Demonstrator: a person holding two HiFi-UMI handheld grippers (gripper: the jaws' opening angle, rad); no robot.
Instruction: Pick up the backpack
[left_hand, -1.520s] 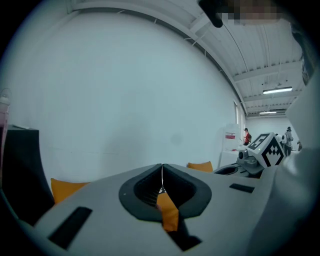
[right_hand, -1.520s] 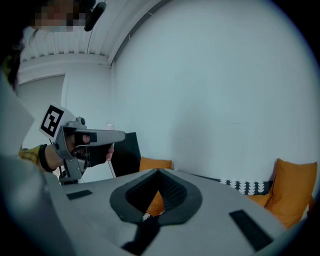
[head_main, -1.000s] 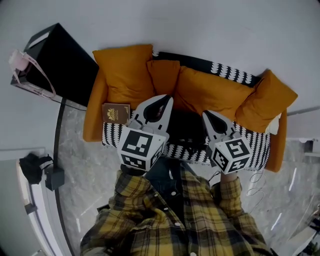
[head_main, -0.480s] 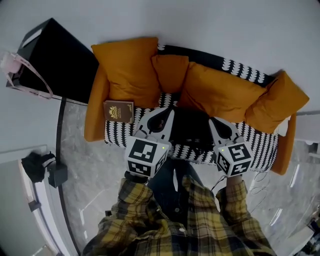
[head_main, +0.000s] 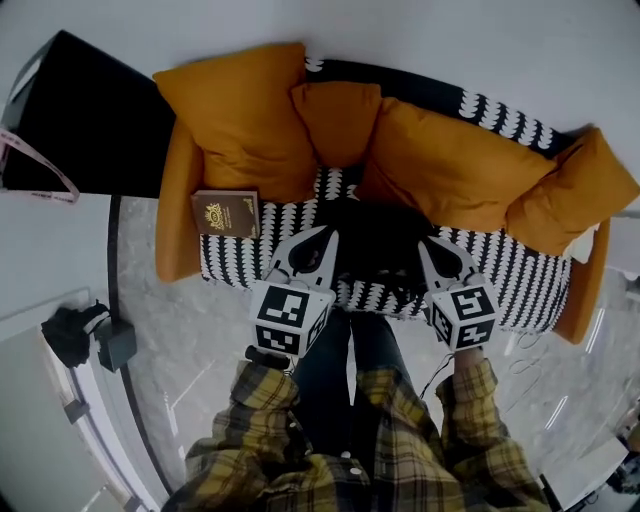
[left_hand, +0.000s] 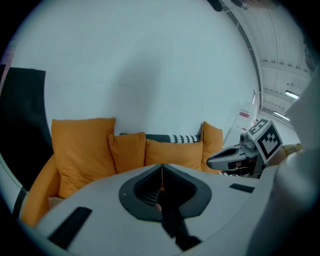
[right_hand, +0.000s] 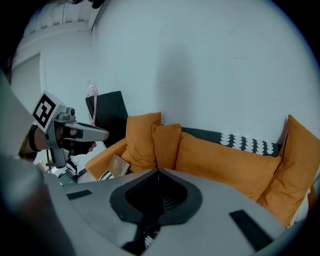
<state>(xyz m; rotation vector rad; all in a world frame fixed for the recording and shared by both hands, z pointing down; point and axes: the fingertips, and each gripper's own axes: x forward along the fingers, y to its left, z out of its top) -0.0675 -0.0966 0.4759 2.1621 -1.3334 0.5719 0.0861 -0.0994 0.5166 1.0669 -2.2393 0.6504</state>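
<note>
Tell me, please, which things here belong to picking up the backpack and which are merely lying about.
For the job:
- backpack, dark, on the sofa seat
- left gripper, jaws shut, empty
- right gripper, jaws shut, empty

Lying about:
- brown book
- orange cushions
- sofa itself
- black cabinet beside it

Your light is soft, even and cool, coming from above; strip lights (left_hand: 292, 94) glow at the left gripper view's upper right. The pale wall (right_hand: 200, 65) carries only a faint grey shadow. In the head view the glossy floor (head_main: 185, 340) throws back thin white streaks, and the black backpack (head_main: 375, 245) reads as a dark mass without detail. Both gripper views bend strongly and fall to black at their corners.
</note>
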